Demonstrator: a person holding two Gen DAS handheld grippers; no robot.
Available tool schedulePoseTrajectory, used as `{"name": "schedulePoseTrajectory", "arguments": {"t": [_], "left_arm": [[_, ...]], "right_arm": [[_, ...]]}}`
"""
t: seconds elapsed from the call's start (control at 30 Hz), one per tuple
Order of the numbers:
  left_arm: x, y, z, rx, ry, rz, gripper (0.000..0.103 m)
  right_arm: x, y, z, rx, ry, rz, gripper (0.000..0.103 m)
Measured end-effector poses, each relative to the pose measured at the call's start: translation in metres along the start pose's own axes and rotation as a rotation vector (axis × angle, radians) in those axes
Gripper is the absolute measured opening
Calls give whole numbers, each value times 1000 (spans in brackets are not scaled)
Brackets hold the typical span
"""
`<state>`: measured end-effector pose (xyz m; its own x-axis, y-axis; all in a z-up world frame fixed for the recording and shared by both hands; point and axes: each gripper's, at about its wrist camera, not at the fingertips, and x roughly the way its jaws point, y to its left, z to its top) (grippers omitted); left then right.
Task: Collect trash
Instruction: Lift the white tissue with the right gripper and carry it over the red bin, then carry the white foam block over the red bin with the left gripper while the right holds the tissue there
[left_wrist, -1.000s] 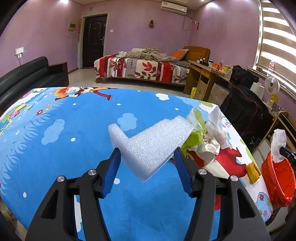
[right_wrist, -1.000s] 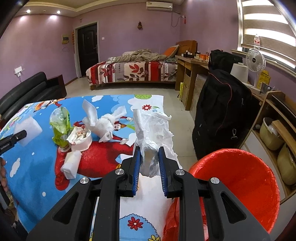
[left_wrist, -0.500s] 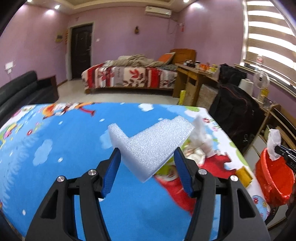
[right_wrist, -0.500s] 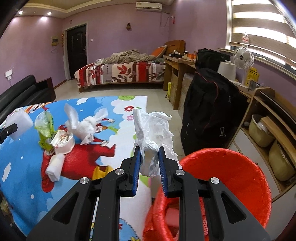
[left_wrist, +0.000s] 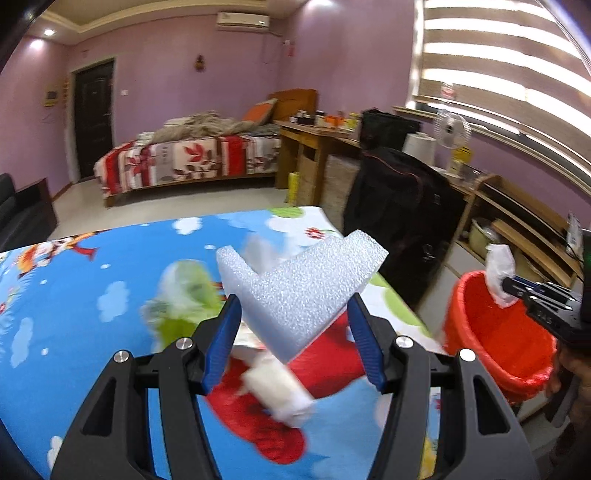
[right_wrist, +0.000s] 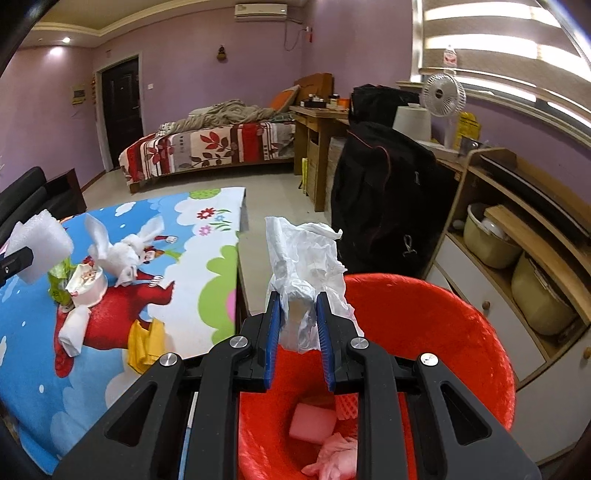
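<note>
Pinching a crumpled tissue (right_wrist: 303, 280), the right claw (right_wrist: 297, 325) hangs over the red bin (right_wrist: 443, 321), placed, I judge, so a release drops it straight in (pink scraps already lie at the bottom). The left claw (left_wrist: 293, 332) is clamped on an L-shaped foam (left_wrist: 299, 291) piece, held clear above the tabletop (left_wrist: 92, 295) for the same trip. Farther off, a cup (right_wrist: 86, 286), wrappers and wads remain on the tabletop.
</note>
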<state>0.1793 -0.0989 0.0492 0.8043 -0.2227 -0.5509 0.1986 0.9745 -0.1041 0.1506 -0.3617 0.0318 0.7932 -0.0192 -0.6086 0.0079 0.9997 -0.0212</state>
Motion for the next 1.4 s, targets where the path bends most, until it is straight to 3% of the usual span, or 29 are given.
{"name": "schedulePoseTrajectory", "arguments": {"t": [0.17, 0.43, 0.77, 1.1, 1.4], "left_arm": [[5, -35, -2, 50, 9, -76, 58], [3, -63, -7, 69, 5, -129, 58], [-8, -82, -12, 15, 13, -195, 58], [-36, -117, 20, 19, 33, -250, 58], [-10, -164, 31, 98, 67, -275, 58]], "right_arm": [[-4, -14, -8, 28, -1, -13, 21], [-15, -25, -19, 37, 0, -28, 21], [-29, -32, -31, 43, -3, -15, 21], [-60, -60, -37, 94, -3, -17, 21], [-68, -79, -28, 93, -9, -52, 21]]}}
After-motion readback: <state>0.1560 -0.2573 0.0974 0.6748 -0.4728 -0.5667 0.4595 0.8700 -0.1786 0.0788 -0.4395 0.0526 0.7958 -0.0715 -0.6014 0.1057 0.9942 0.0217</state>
